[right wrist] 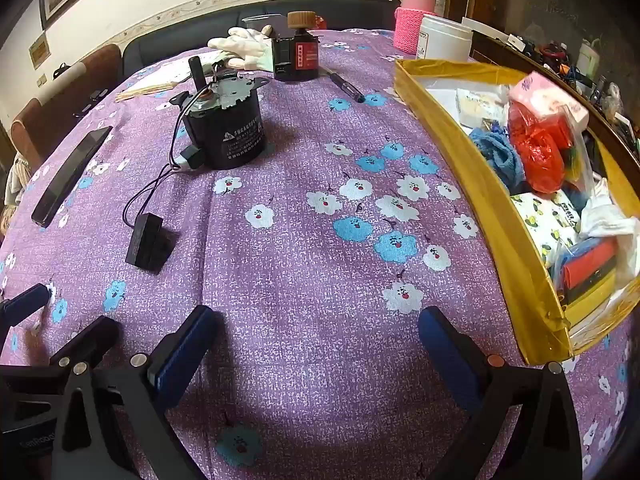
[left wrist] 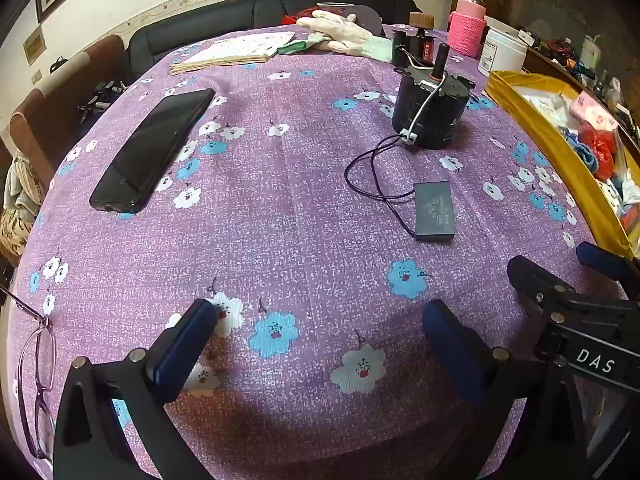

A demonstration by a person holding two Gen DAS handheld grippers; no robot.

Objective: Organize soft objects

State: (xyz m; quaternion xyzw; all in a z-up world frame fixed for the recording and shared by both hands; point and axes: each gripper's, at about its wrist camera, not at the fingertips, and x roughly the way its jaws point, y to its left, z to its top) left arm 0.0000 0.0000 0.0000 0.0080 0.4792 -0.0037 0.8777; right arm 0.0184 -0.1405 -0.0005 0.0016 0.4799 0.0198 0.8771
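Observation:
A white glove (left wrist: 340, 36) lies at the far side of the purple flowered tablecloth (left wrist: 280, 200); the right wrist view shows the glove (right wrist: 244, 46) too. A yellow box (right wrist: 516, 216) at the right holds several soft things: a blue cloth (right wrist: 500, 156), a red bag (right wrist: 536, 156), tissue packs. My left gripper (left wrist: 320, 320) hangs open over bare cloth at the near edge, nothing between its fingers. My right gripper (right wrist: 316, 328) is also open and empty, just left of the box. Each gripper shows in the other's view, side by side.
A black motor (left wrist: 430, 114) with a wire to a small black block (left wrist: 435, 212) stands mid-table. A black phone (left wrist: 154, 148) lies left, eyeglasses (left wrist: 38, 376) at the near left edge. Far side: papers (left wrist: 236, 52), red-black device (right wrist: 298, 54), pink-sleeved bottle (right wrist: 414, 16), white jar (right wrist: 444, 38), pen (right wrist: 346, 84).

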